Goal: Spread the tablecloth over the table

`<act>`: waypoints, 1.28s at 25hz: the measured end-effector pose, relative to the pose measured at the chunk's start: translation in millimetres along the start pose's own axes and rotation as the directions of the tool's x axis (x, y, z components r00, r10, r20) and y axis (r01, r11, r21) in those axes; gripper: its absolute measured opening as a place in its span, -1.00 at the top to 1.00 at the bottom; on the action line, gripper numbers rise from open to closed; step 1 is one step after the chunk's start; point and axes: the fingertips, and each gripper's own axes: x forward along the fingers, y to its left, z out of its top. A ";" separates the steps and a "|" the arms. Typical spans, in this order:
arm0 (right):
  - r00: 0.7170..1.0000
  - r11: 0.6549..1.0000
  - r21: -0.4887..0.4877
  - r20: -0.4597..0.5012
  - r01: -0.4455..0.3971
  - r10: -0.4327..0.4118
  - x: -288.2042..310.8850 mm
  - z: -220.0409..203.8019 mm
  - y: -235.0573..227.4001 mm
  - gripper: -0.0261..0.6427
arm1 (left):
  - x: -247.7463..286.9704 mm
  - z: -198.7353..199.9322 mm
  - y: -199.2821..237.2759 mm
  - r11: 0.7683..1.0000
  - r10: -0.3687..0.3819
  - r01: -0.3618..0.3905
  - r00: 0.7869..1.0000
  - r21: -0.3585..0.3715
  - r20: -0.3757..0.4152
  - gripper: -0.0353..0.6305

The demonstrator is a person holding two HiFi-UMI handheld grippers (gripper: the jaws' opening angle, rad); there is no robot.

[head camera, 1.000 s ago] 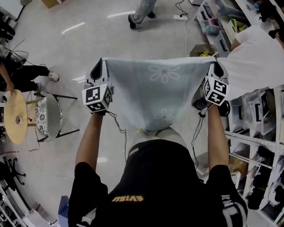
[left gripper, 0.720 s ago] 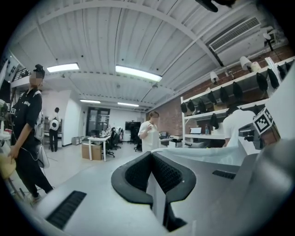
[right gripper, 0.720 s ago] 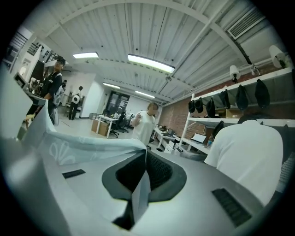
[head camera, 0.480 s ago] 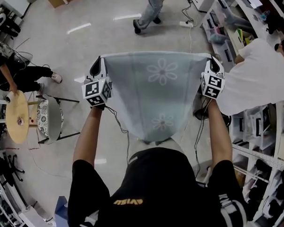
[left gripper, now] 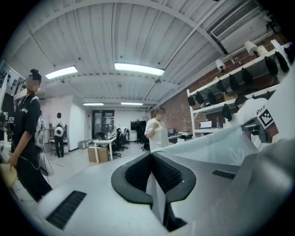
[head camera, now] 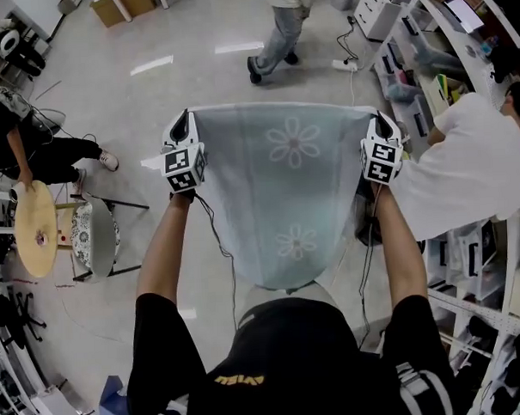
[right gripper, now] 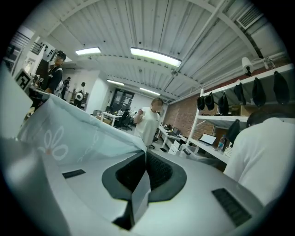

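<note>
A pale blue-green tablecloth [head camera: 284,175] with white flower prints hangs stretched between my two grippers, held out in front of me above the floor. My left gripper [head camera: 181,128] is shut on its left top corner, and in the left gripper view the cloth [left gripper: 216,147] is pinched between the black pads [left gripper: 171,175]. My right gripper [head camera: 379,125] is shut on the right top corner, the tablecloth [right gripper: 69,133] running off to the left from its pads [right gripper: 156,171]. The lower edge drapes down toward my body.
A small round wooden table [head camera: 34,228] and a patterned chair [head camera: 91,239] stand at the left. One person [head camera: 278,29] walks ahead; another in white [head camera: 464,159] is at the right by shelving [head camera: 486,270]. A seated person [head camera: 16,144] is at far left.
Both grippers carried the stretched cloth forward together, and the view shifted across the floor. The cloth hangs flatter and a little longer now. Both grips are unchanged.
</note>
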 end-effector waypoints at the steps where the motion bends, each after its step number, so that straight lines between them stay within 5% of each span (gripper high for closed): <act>1: 1.000 1.000 -0.022 -0.007 -0.014 0.014 4.6 0.7 1.5 0.90 | 4.0 -2.9 2.3 1.000 0.000 0.000 1.000 0.011 -0.012 0.84; 9: 0.998 0.989 -0.136 -0.011 -0.056 0.055 62.2 23.2 8.0 0.90 | 54.6 5.9 29.0 0.997 0.013 -0.010 0.999 0.082 -0.039 0.84; 21: 0.995 0.998 -0.029 -0.087 -0.049 0.046 75.5 -12.0 30.1 0.90 | 63.5 -37.2 23.7 0.996 0.081 -0.083 0.990 -0.014 -0.119 0.84; 32: 0.985 0.992 -0.077 -0.148 -0.098 0.085 74.5 -48.7 54.2 0.90 | 58.8 -82.7 7.3 0.996 0.072 -0.078 0.982 -0.029 -0.172 0.84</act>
